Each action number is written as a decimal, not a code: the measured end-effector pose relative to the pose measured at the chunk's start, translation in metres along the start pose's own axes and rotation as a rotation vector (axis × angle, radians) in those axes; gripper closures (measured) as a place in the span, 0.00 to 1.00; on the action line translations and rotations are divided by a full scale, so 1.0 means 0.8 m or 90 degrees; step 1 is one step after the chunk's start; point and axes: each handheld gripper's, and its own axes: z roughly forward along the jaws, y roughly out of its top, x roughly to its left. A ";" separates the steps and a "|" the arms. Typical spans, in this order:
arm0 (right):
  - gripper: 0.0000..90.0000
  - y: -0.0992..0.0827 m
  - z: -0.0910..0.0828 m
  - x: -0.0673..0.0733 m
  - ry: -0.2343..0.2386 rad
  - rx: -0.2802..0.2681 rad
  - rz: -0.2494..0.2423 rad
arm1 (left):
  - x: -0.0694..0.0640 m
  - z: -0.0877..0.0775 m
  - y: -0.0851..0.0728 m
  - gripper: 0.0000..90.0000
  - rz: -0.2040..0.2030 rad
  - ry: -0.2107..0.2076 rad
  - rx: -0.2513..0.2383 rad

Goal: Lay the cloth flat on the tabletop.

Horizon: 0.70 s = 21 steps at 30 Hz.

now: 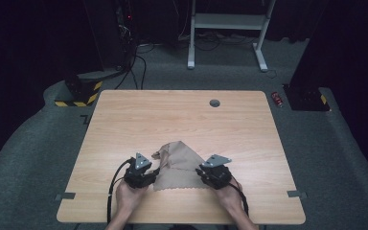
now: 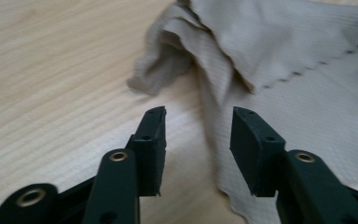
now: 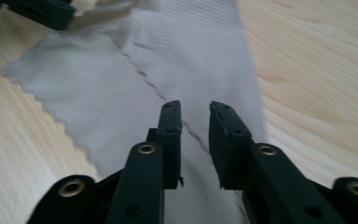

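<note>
1. A beige cloth [image 1: 178,165] with pinked, zigzag edges lies on the near half of the wooden table [image 1: 182,120], partly folded over itself, with one flap laid across the lower layer.
2. The left gripper [image 1: 154,170] sits at the cloth's left edge, held in the person's left hand [image 1: 127,196]. In the left gripper view [image 2: 196,135] its jaws stand apart with a clear gap; nothing is clamped. The cloth's edge runs under the gap, and the pads do not press on it. A bunched, wrinkled corner of the cloth lies just ahead of the left jaw.
3. The right gripper [image 1: 202,171] sits at the cloth's right edge, held in the right hand [image 1: 230,196]. In the right gripper view [image 3: 196,140] its jaws stand narrowly apart, released, above the cloth. The scalloped edge of the upper flap runs diagonally beneath them. Nothing is gripped between the pads.
4. The two grippers are near each other, one at each side of the cloth, both pointing away from the person. A part of the left gripper shows at the top left corner of the right gripper view, touching or just over the cloth's far corner; which of the two cannot be told.
5. A round grey grommet [image 1: 214,102] sits in the far part of the table, well apart from the cloth.
6. Grey tape tabs [image 1: 65,196] mark the table's near left and right edges.
</note>
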 end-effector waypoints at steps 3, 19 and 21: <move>0.78 0.016 0.026 0.015 0.018 0.005 -0.021 | 0.006 0.007 0.001 0.57 -0.011 0.013 -0.003; 0.80 0.060 0.093 0.062 0.013 0.012 -0.059 | 0.016 0.022 -0.007 0.49 -0.030 0.032 -0.015; 0.93 0.060 0.094 0.063 -0.007 0.003 -0.065 | 0.016 0.022 -0.007 0.48 -0.032 0.032 -0.015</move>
